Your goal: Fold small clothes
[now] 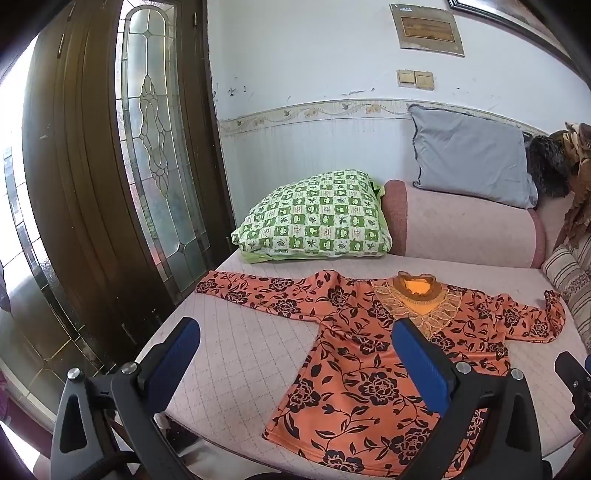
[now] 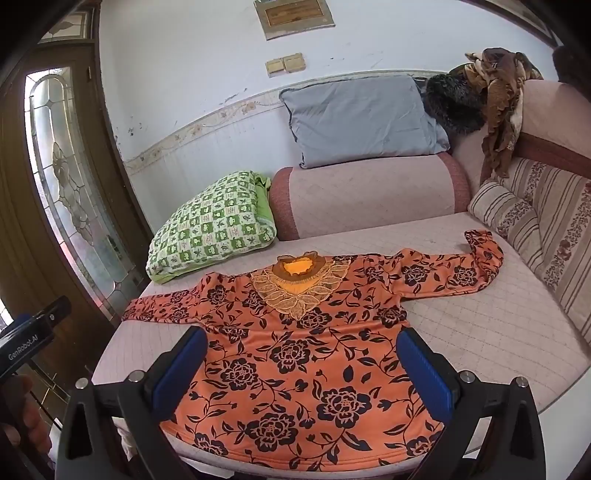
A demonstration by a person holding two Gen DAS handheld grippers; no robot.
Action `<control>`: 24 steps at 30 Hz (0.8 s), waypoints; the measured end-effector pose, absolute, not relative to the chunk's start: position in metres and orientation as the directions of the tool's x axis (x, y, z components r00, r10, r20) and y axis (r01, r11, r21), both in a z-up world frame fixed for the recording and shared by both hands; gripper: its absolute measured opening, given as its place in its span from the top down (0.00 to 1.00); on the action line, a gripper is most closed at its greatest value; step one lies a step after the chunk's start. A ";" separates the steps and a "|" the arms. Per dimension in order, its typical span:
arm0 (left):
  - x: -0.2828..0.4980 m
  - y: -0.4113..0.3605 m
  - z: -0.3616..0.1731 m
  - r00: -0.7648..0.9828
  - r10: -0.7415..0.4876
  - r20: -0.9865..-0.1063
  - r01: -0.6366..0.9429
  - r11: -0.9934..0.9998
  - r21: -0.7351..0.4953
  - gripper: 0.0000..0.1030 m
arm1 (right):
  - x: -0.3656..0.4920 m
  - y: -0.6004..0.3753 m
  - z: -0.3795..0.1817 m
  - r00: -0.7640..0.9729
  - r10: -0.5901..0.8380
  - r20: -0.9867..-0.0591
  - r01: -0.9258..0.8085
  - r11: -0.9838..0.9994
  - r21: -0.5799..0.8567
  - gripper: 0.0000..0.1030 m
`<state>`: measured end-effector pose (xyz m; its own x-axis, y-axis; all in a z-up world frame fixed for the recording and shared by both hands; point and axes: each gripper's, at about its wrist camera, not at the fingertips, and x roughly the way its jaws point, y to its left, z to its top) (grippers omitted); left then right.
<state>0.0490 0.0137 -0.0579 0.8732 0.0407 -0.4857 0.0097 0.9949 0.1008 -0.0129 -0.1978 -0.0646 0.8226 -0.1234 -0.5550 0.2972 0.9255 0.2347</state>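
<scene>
Pink quilted sofa seat point(image 2: 498, 325) in the lower half of the frame.
An orange floral blouse point(image 2: 295, 354) lay flat at its middle; a green checked pillow point(image 2: 210, 225) rested at left behind it.

The only readable text is "GenRobot.AI", printed in white on the black body of the left gripper point(image 2: 33, 334), seen at the left edge of the right wrist view; the lettering on the wall plaque point(image 2: 294, 15) is too blurred to read

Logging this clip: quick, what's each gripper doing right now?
Left gripper: open, holding nothing, above the orange floral top.
Right gripper: open, holding nothing, above the same top.
</scene>
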 end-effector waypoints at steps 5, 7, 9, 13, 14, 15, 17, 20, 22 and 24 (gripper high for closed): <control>0.049 0.012 -0.060 0.873 0.038 -0.486 0.013 0.995 0.100 0.00 | -0.011 -0.200 -0.059 0.830 -0.123 -0.544 0.293 0.926 0.237 0.00; 0.049 0.013 -0.060 0.873 0.037 -0.486 0.013 0.995 0.099 0.00 | -0.009 -0.200 -0.060 0.830 -0.123 -0.545 0.294 0.926 0.239 0.00; 0.049 0.012 -0.060 0.873 0.036 -0.487 0.015 0.995 0.099 0.00 | -0.011 -0.198 -0.062 0.829 -0.127 -0.545 0.296 0.926 0.234 0.00; 0.048 0.012 -0.060 0.873 0.030 -0.486 0.019 0.995 0.095 0.00 | -0.011 -0.200 -0.062 0.831 -0.127 -0.541 0.293 0.927 0.233 0.00; 0.048 0.012 -0.059 0.874 0.024 -0.485 0.024 0.995 0.093 0.00 | -0.011 -0.201 -0.062 0.832 -0.130 -0.540 0.295 0.927 0.232 0.00; 0.048 0.012 -0.059 0.874 0.022 -0.485 0.026 0.995 0.092 0.00 | -0.012 -0.198 -0.062 0.833 -0.133 -0.537 0.300 0.924 0.237 0.00; 0.046 0.012 -0.058 0.876 0.015 -0.482 0.032 0.995 0.089 0.00 | -0.012 -0.197 -0.060 0.833 -0.136 -0.536 0.303 0.923 0.237 0.00; 0.046 0.013 -0.058 0.877 0.010 -0.481 0.038 0.995 0.091 0.00 | -0.013 -0.196 -0.059 0.840 -0.137 -0.525 0.300 0.923 0.240 0.00; 0.045 0.013 -0.058 0.876 0.006 -0.481 0.041 0.995 0.087 0.00 | -0.013 -0.196 -0.058 0.841 -0.139 -0.522 0.302 0.922 0.242 0.00; 0.045 0.013 -0.058 0.876 0.006 -0.482 0.042 0.995 0.087 0.00 | -0.013 -0.195 -0.059 0.842 -0.142 -0.520 0.301 0.924 0.234 0.00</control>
<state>0.0447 0.0134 -0.0580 0.8760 0.0056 -0.4823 0.0416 0.9953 0.0871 -0.0132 -0.1954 -0.0586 0.8422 -0.1421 -0.5200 0.3007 0.9245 0.2343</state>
